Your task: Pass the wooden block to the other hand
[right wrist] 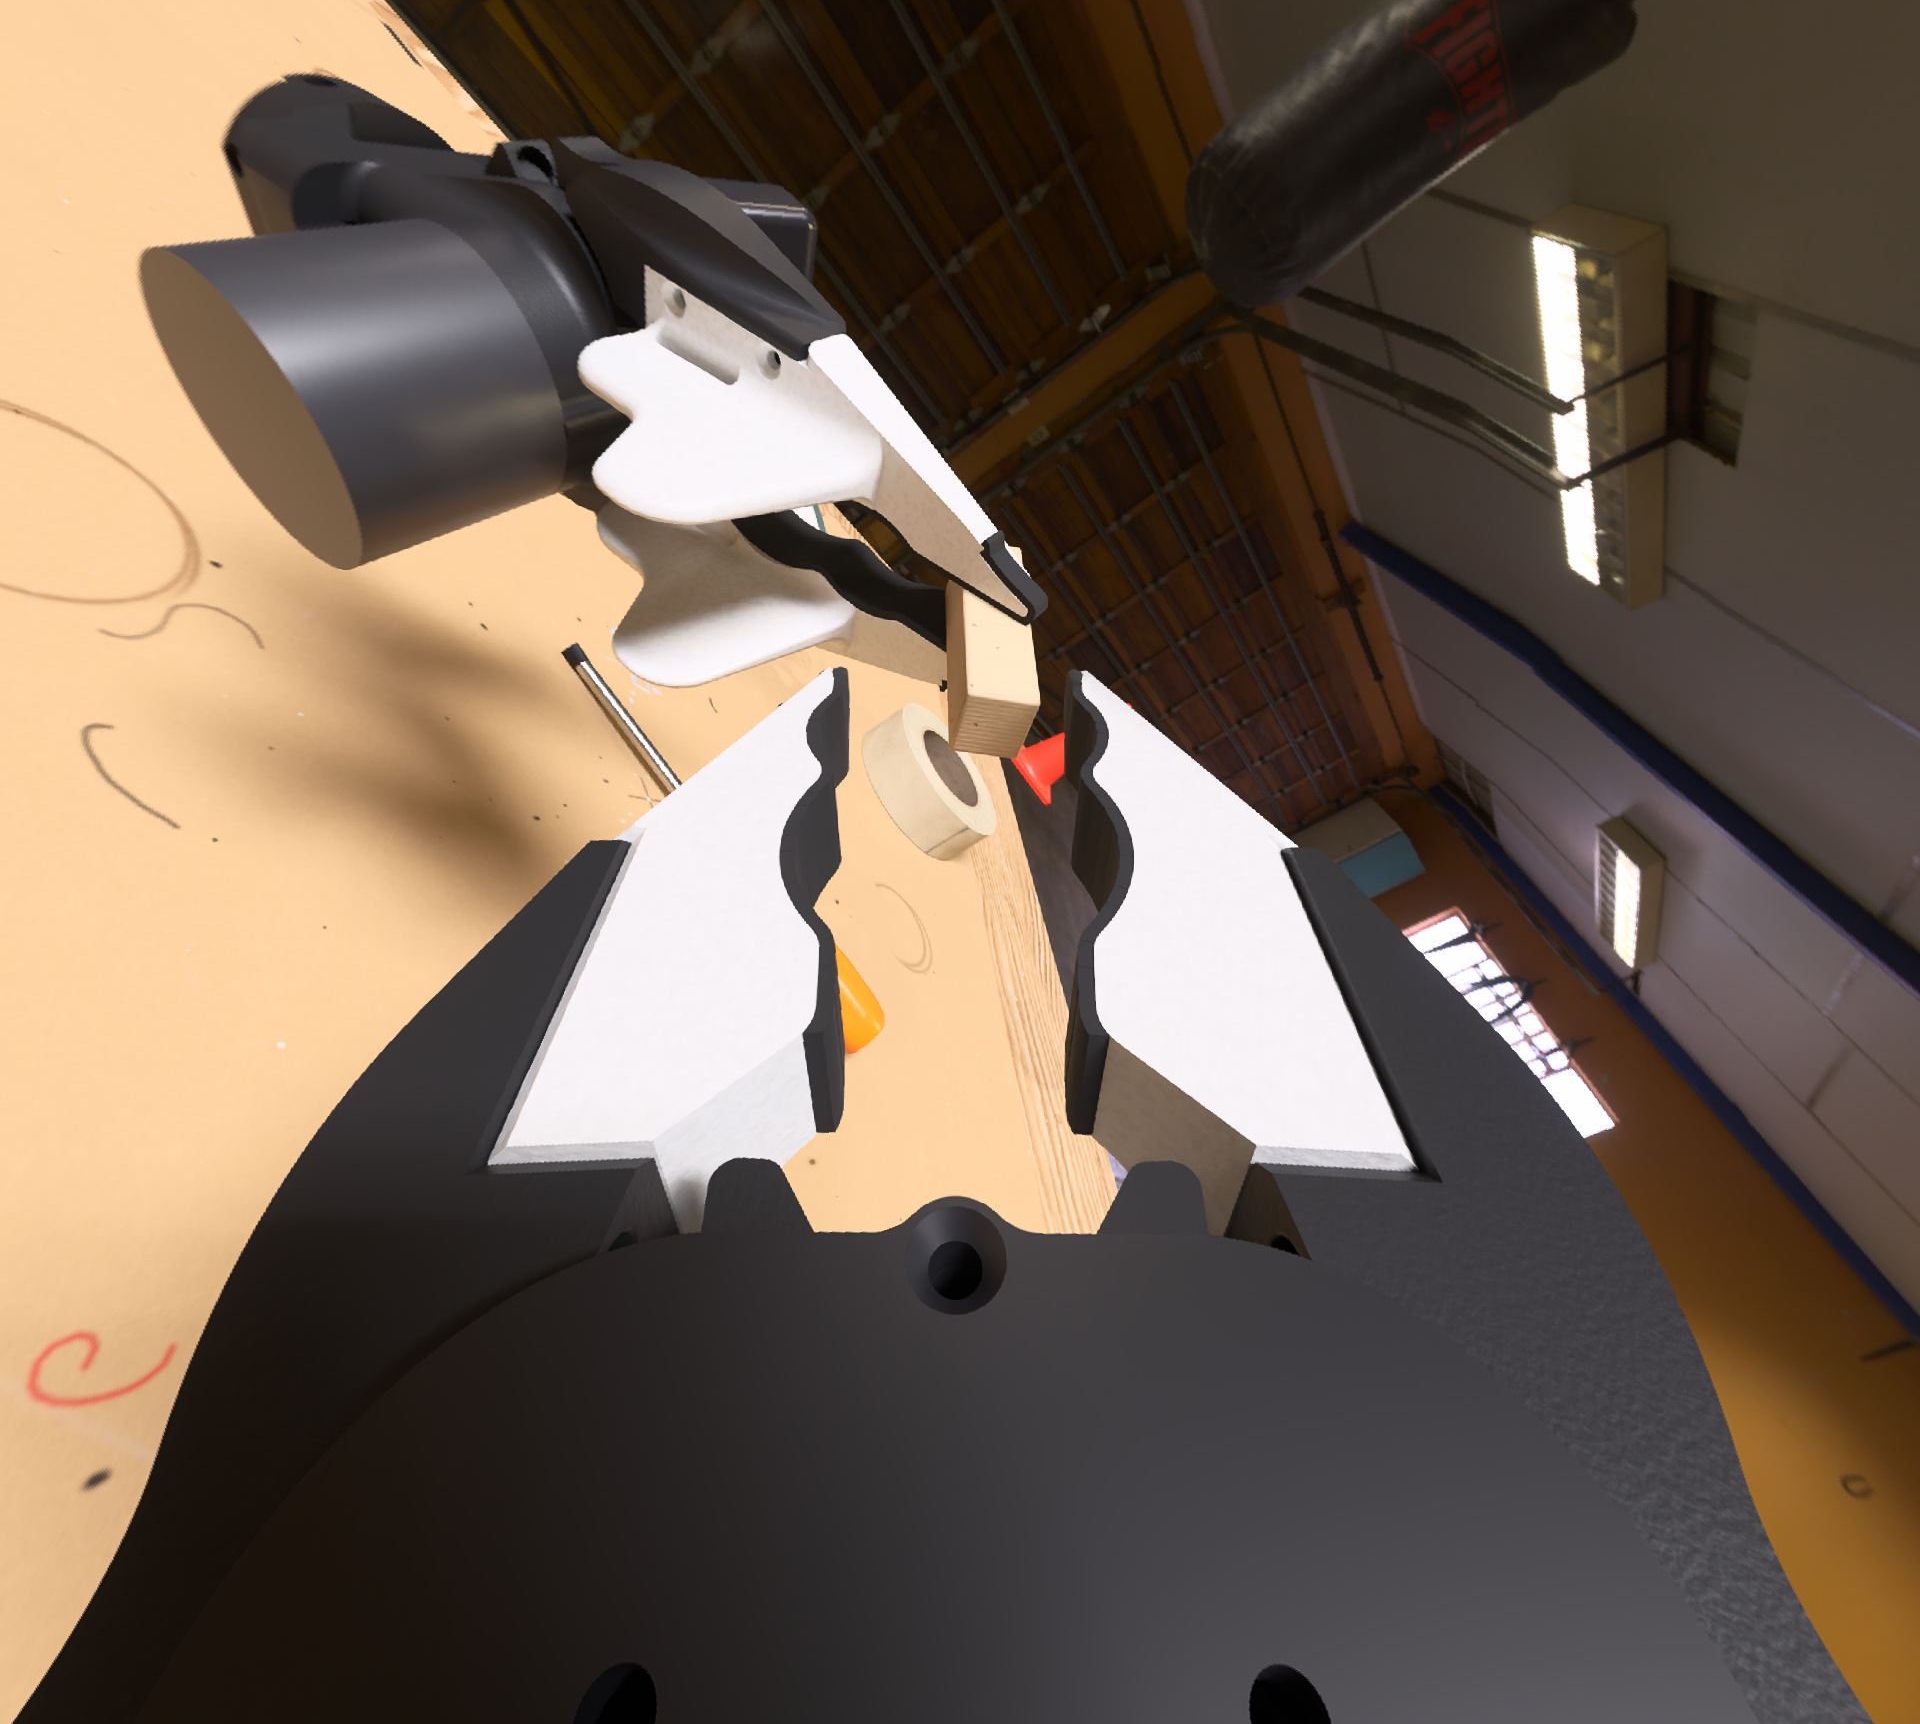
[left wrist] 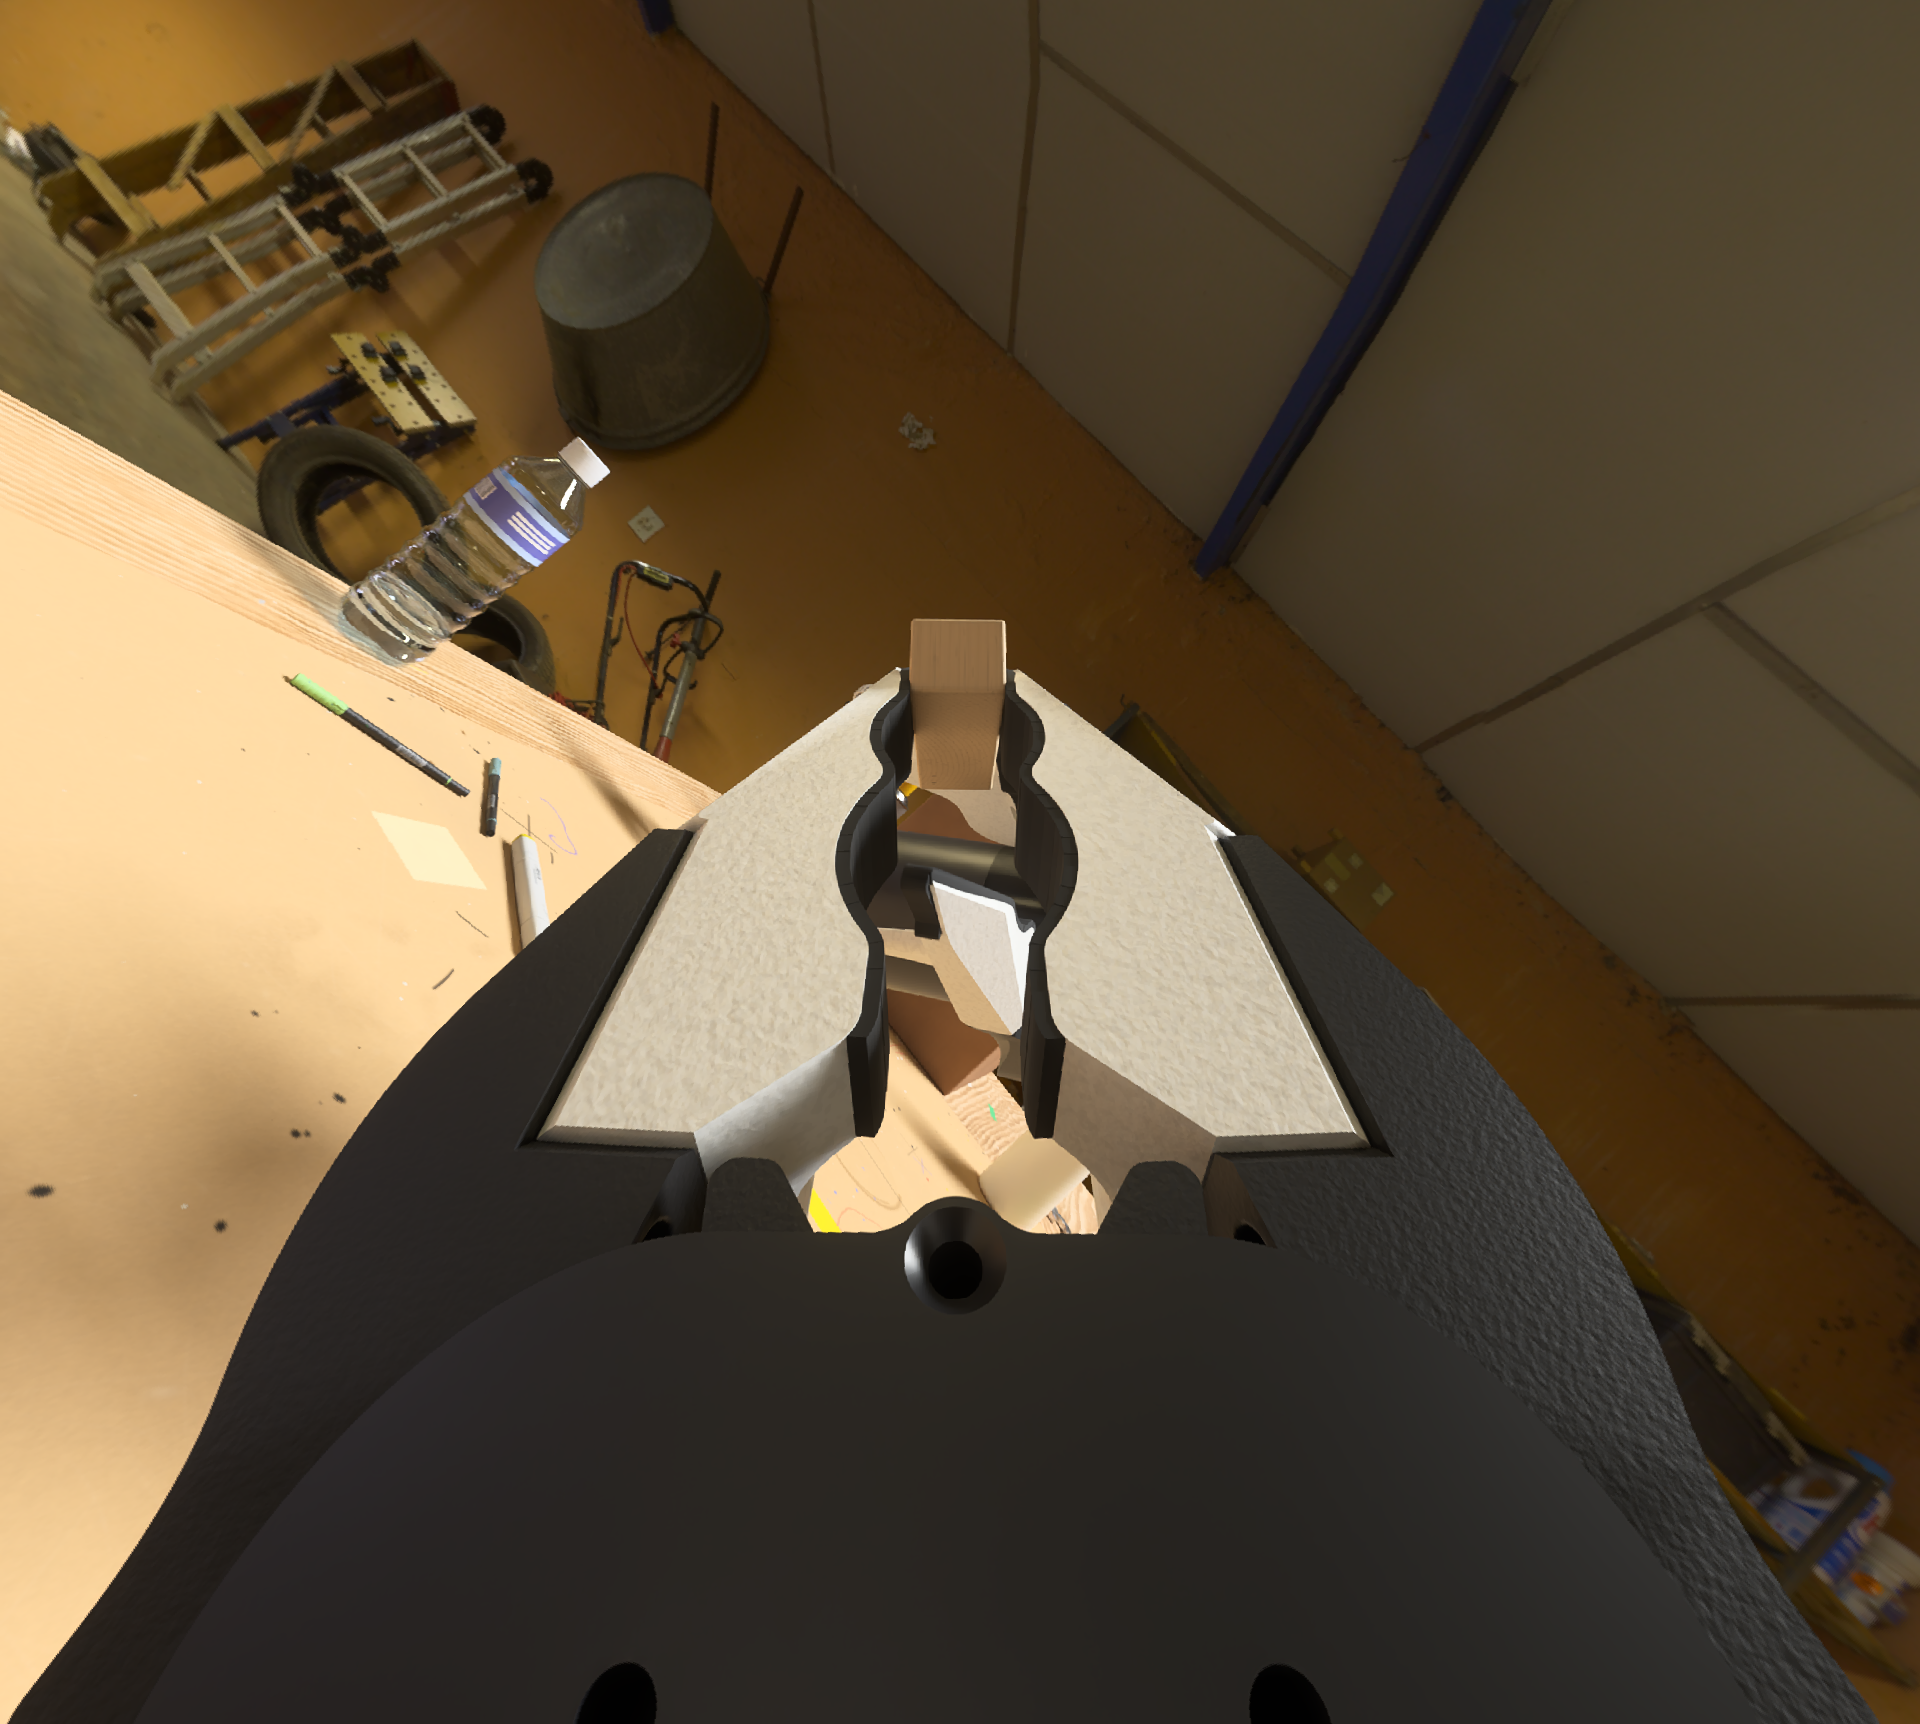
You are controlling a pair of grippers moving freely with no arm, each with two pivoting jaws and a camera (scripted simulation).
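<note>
The wooden block [left wrist: 957, 661] is a pale, short bar. My left gripper [left wrist: 956, 724] is shut on it, and its far end sticks out past the fingertips. In the right wrist view the left gripper [right wrist: 1003, 599] reaches in from the upper left, holding the block [right wrist: 992, 687] above the table. My right gripper [right wrist: 961, 698] is open and empty. Its fingertips [right wrist: 836, 708] stand on either side of the block's lower end, just short of it and not touching. Parts of the right gripper show through the gap between the left fingers.
The tan table [left wrist: 156, 895] carries a water bottle [left wrist: 478, 542] near its edge, pens [left wrist: 379, 734] and a white marker [left wrist: 528, 885]. Under the block lie a tape roll [right wrist: 930, 781], a red cone [right wrist: 1042, 765] and an orange object [right wrist: 857, 1004]. A punching bag [right wrist: 1403, 95] hangs far off.
</note>
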